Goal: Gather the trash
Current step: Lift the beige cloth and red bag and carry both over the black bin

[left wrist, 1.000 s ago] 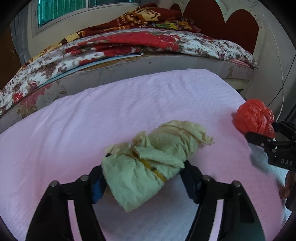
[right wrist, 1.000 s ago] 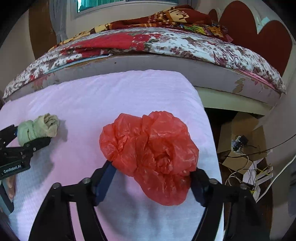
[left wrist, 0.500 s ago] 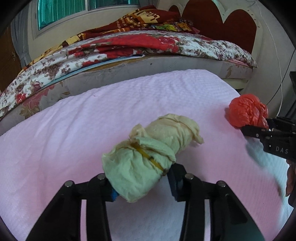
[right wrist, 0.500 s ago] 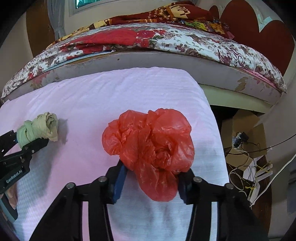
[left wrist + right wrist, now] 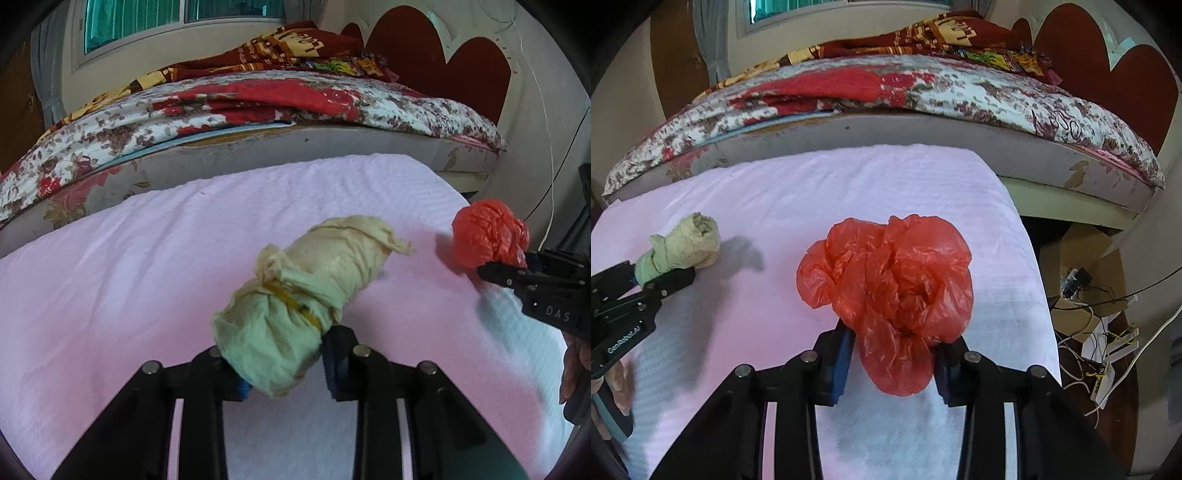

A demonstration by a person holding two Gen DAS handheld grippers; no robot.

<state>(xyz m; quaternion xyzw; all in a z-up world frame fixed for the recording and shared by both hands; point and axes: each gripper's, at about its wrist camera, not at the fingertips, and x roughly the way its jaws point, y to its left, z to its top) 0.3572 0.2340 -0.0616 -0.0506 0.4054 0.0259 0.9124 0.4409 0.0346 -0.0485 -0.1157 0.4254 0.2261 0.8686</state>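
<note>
My left gripper [image 5: 282,363] is shut on a pale green and cream cloth bundle [image 5: 306,295] tied with a yellow band, held just above the pink cloth surface [image 5: 129,280]. My right gripper [image 5: 892,363] is shut on a crumpled red plastic bag [image 5: 894,288], lifted slightly off the same surface. The red bag also shows at the right of the left wrist view [image 5: 487,236], with the right gripper behind it. The cloth bundle shows at the left of the right wrist view [image 5: 683,245], with the left gripper below it.
A bed with a floral quilt [image 5: 258,99] and a red heart-shaped headboard [image 5: 443,62] stands behind the pink surface. To the right of the surface, cardboard boxes and tangled cables [image 5: 1089,306] lie on the floor below its edge.
Both grippers have closed tighter on their objects. The cloth bundle and the red bag have each risen slightly off the pink surface.
</note>
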